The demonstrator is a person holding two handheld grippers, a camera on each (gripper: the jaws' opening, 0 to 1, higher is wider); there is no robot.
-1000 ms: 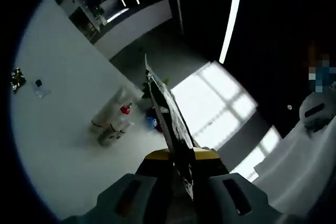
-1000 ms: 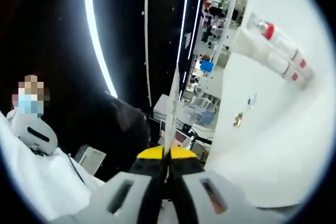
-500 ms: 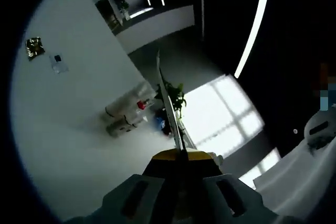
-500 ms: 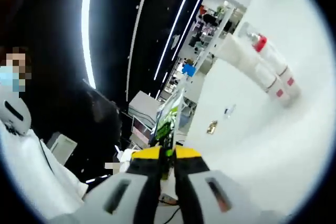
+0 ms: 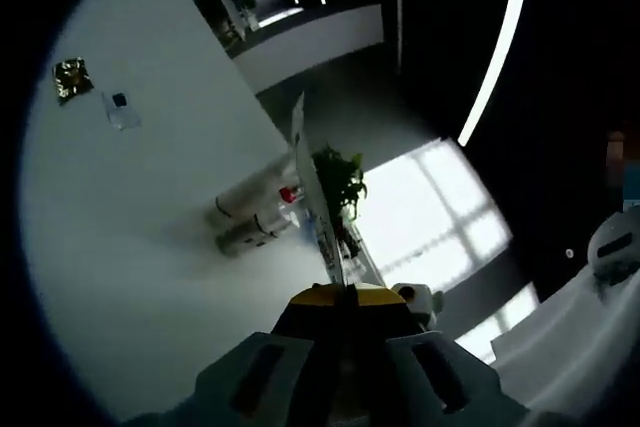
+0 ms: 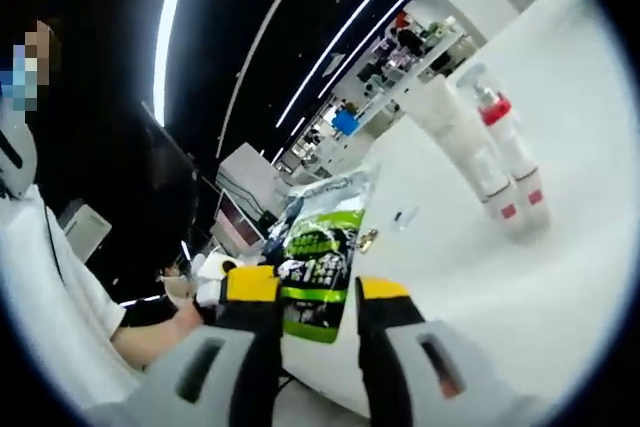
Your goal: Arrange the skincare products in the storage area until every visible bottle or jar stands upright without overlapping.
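— What's changed?
— Half a second back my right gripper (image 6: 308,292) was pinched on the green sachet (image 6: 318,257); now its jaws stand apart, and the sachet sits between them, touching neither that I can see.
— And your left?
— My left gripper (image 5: 340,295) is closed on the sachet's edge (image 5: 318,209), which rises as a thin sliver (seen edge-on).
— The skincare bottles?
— Two white bottles (image 6: 490,152), one with a red pump collar, lie side by side on the white table (image 6: 560,277). My left gripper view has them (image 5: 250,217) too, well past a small foil packet (image 5: 72,78).
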